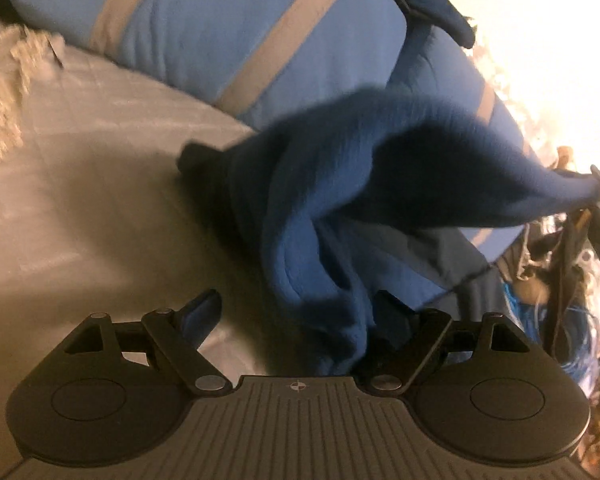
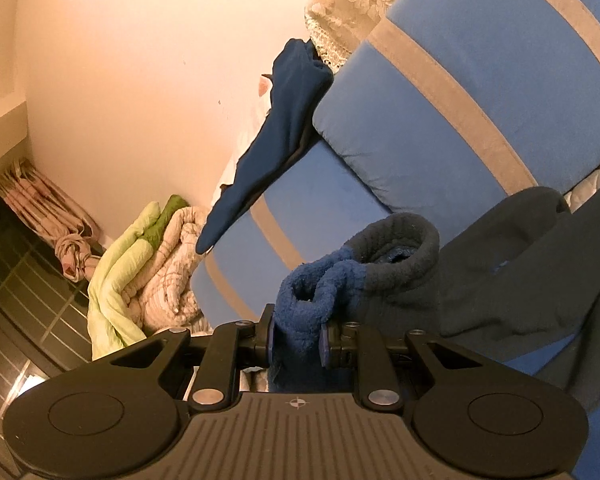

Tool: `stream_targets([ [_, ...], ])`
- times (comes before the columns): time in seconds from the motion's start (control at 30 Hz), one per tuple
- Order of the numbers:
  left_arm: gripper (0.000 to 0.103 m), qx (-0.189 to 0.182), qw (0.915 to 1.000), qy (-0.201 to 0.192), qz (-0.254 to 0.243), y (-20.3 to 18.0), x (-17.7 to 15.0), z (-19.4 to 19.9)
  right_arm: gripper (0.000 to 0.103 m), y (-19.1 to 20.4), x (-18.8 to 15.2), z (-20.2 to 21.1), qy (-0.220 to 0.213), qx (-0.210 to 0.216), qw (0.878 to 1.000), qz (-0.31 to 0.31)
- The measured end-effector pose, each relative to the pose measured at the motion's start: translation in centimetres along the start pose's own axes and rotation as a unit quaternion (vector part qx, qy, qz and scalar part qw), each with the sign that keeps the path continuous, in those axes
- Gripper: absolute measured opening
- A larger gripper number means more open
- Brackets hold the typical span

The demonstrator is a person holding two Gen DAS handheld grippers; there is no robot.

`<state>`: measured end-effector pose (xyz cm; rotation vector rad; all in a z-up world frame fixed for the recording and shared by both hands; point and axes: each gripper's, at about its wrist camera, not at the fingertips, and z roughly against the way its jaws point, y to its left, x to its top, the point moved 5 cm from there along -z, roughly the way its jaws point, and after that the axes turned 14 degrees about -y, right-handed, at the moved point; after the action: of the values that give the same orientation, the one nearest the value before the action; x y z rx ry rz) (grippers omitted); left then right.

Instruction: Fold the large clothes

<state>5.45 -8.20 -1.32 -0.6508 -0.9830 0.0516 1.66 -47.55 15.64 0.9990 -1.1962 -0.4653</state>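
Blue fleece garment [image 1: 340,184] drapes across the grey bedsheet [image 1: 100,200] beside 2 striped blue pillows [image 1: 228,28]; my right tongs [image 2: 298,336] pinch its bunched edge, while my left tongs [image 1: 296,312] stand spread, fabric hanging loosely between their fingers.

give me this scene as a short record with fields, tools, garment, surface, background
left tool: open, blue cloth hangs between the fingers, no pinch visible
right tool: shut on the fleece garment's blue cuff
fleece garment: blue and dark grey, partly lifted, unfolded
surface: grey bedsheet
pillows: blue with grey stripes, behind the garment
dark blue cloth: draped over the pillows
background: bundled bedding by the wall
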Motion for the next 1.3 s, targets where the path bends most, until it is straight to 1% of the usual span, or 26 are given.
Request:
stream_targets([
  [0.03,0.082,-0.006,0.9999,0.001,0.012,-0.1,-0.3,-0.4,0.023,0.0,0.1,0.0,-0.001,0.0,1.0,0.001],
  [0.1,0.071,-0.01,0.9994,0.005,0.033,0.0,-0.5,-1.0,0.023,0.1,0.3,0.1,-0.004,-0.001,1.0,0.003],
  [0.13,0.049,-0.006,0.9992,0.011,0.039,-0.1,-0.6,-1.3,0.023,0.2,0.5,0.2,-0.005,-0.002,1.0,0.006],
  [0.17,0.031,0.005,0.9989,0.019,0.041,-0.1,-0.8,-1.7,0.023,0.2,0.7,0.3,-0.006,-0.003,1.0,0.009],
  [0.23,0.023,0.026,0.9987,0.027,0.034,-0.3,-0.8,-2.1,0.022,0.3,1.4,0.4,-0.01,-0.009,1.0,0.021],
  [0.27,0.019,0.046,0.9983,0.025,0.023,-0.3,-0.8,-2.1,0.023,0.3,1.8,0.5,-0.012,-0.012,1.0,0.025],
  [0.3,0.015,0.062,0.9977,0.023,0.01,-0.4,-0.7,-1.9,0.023,0.2,2.4,0.6,-0.015,-0.016,0.999,0.03],
  [0.37,0.011,0.082,0.9964,0.02,-0.01,-0.5,-0.5,-1.6,0.022,0.1,3.7,1.0,-0.025,-0.023,0.999,0.042],
  [0.43,0.01,0.093,0.9947,0.018,-0.038,-0.6,-0.2,-1.3,0.022,-0.2,5.4,1.8,-0.041,-0.031,0.998,0.048],
  [0.57,0.01,0.108,0.9857,0.012,-0.128,-2.6,0.1,-0.9,0.022,-0.8,9.3,3.7,-0.068,-0.052,0.994,0.066],
  [0.63,0.009,0.112,0.9781,0.005,-0.175,-4.1,0.1,-0.7,0.022,-1.2,10.6,4.9,-0.067,-0.06,0.993,0.077],
  [0.67,0.009,0.116,0.9724,0.002,-0.202,-5.1,0.0,-0.9,0.022,-1.3,11.0,5.5,-0.064,-0.06,0.993,0.084],
  [0.77,0.009,0.127,0.9598,0.001,-0.25,-6.6,-0.3,-1.2,0.022,-2.4,10.9,7.8,-0.055,-0.08,0.989,0.113],
  [0.83,0.009,0.134,0.9544,0.006,-0.266,-6.8,-0.6,-1.5,0.022,-4.1,9.9,9.5,-0.041,-0.107,0.986,0.124],
  [0.9,0.009,0.139,0.9519,0.01,-0.273,-6.8,-0.9,-1.7,0.022,-6.2,8.6,11.0,-0.025,-0.135,0.983,0.123],
  [1.03,0.009,0.144,0.9478,0.016,-0.284,-6.6,-1.4,-1.7,0.022,-10.3,5.1,14.3,0.001,-0.183,0.979,0.092],
  [1.1,0.009,0.146,0.9461,0.019,-0.288,-6.6,-1.7,-1.6,0.022,-12.1,3.3,15.8,0.015,-0.201,0.977,0.07],
  [1.17,0.009,0.147,0.9461,0.02,-0.288,-6.5,-1.7,-1.6,0.022,-13.6,1.7,17.3,0.024,-0.213,0.976,0.046],
  [1.3,0.009,0.147,0.9445,0.024,-0.293,-6.6,-1.8,-1.7,0.022,-15.8,-1.0,19.3,0.035,-0.227,0.973,0.013],
])
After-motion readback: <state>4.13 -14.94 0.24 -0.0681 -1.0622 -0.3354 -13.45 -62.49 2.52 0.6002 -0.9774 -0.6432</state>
